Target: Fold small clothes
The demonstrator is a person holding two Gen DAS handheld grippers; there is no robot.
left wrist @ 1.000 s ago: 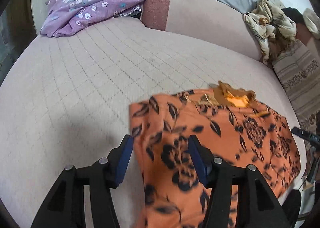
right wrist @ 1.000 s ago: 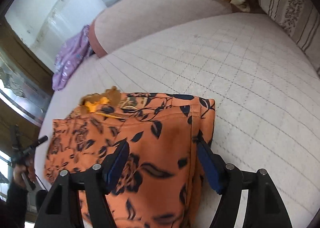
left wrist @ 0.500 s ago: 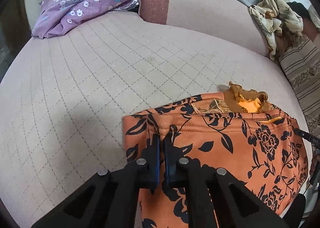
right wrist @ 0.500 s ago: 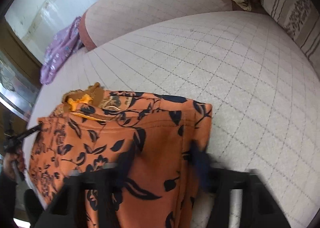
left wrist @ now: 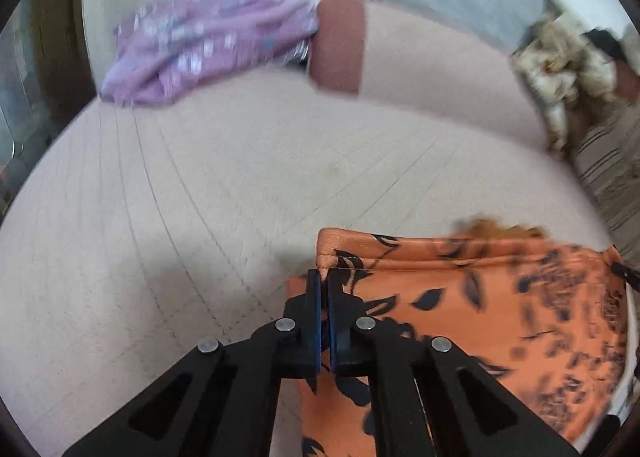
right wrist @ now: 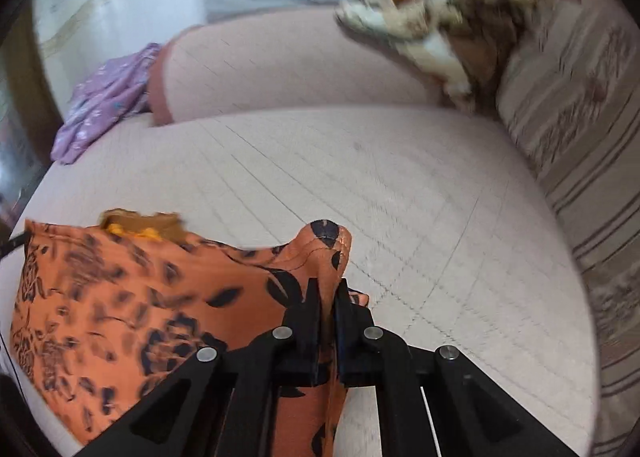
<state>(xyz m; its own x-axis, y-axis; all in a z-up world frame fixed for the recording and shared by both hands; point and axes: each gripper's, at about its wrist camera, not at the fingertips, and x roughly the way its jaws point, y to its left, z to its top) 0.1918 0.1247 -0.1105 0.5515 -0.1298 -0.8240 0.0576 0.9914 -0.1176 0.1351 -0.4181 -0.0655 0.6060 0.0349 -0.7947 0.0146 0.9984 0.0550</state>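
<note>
Orange floral garment [left wrist: 500, 309] lies on quilted beige sofa seat [left wrist: 200, 197], near front edge. L gripper [left wrist: 324, 281] fingers pinched tight on its left top corner; R gripper [right wrist: 328, 289] jaws have just closed, clamped on opposite corner, fabric bunched up betw. pads. Purple floral cloth [left wrist: 200, 45] at far end by bolster [left wrist: 400, 57]. No containers in view.

The left tongs [left wrist: 324, 277] pinch the orange floral garment's [left wrist: 500, 297] corner above the quilted cushion [left wrist: 180, 197]
</note>
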